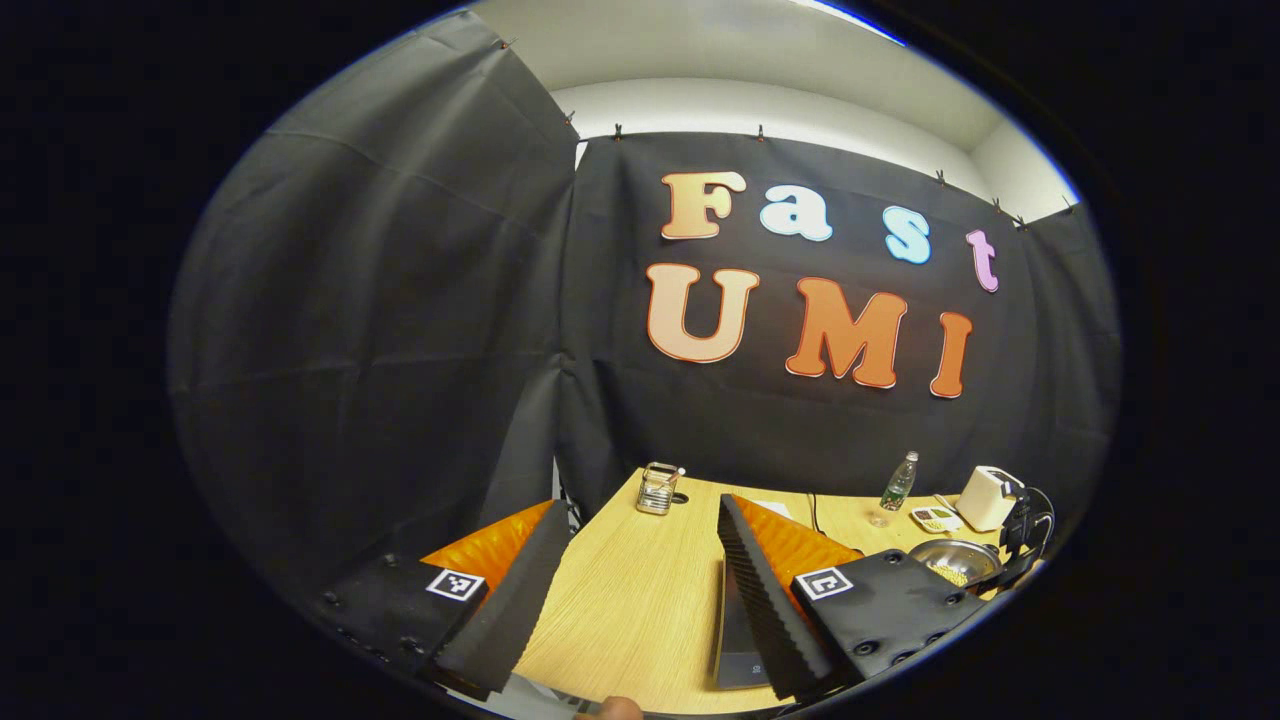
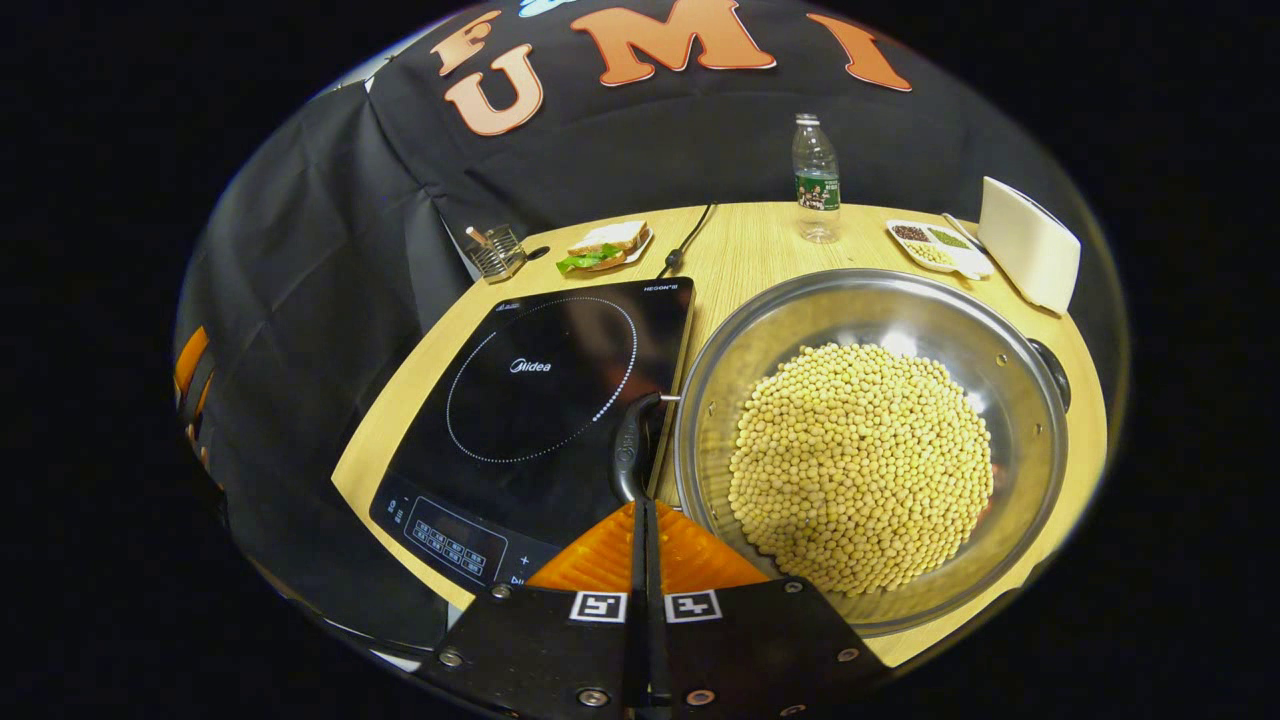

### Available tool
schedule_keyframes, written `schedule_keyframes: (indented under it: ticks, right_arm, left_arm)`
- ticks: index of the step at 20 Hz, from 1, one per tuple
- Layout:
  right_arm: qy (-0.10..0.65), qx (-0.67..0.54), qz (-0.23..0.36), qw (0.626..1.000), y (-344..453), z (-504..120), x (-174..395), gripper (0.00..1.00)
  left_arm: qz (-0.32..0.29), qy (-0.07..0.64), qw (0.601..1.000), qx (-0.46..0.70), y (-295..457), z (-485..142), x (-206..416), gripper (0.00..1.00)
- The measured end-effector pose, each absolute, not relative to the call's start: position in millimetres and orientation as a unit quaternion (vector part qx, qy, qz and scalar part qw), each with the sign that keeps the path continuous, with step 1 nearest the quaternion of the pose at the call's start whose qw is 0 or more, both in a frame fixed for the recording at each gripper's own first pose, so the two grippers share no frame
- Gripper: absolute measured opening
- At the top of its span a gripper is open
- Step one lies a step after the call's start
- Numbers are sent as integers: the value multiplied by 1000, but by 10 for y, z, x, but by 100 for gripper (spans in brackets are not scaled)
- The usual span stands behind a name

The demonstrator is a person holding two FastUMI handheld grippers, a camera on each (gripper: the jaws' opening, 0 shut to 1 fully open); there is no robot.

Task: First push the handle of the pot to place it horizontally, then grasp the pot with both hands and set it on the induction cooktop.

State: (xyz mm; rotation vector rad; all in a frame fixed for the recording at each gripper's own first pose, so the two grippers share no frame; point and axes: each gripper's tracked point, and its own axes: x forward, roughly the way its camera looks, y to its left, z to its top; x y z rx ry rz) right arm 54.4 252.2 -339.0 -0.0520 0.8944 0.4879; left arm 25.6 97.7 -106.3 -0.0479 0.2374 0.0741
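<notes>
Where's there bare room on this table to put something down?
The cooktop's glass is bare. Bare wood runs between the sandwich plate and the bottle, crossed by the cord. It is crowded at the right: the pot fills it, with the tray and white box behind.

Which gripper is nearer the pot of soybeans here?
Right. The right gripper, fingers together, sits at the pot by its handle; the left gripper, open, hangs well away across the table.

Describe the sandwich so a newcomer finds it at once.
Start from the black induction cooktop on the wooden table and look past its far edge, toward the black cloth wall. The sandwich lies there on a small plate, between a wire holder and the cooktop's cable. It alone shows pale bread with green leaves sticking out.
</notes>
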Motion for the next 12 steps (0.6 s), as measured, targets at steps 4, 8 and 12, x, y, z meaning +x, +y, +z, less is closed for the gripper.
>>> schedule_keyframes:
  ticks: [4, 8, 12]
  right_arm:
    - [428, -16, 231, 874, 2564, -3388, 590, 0]
    - [428, -7, 228, 875, 2581, -3386, 622, 0]
    - [425, -4, 224, 877, 2588, -3379, 650, 0]
  left_arm:
    - [36, 117, 992, -19, 967, -1058, 247, 98]
    - [37, 115, 993, -19, 999, -1052, 239, 98]
    - [38, 114, 993, -19, 1015, -1055, 220, 98]
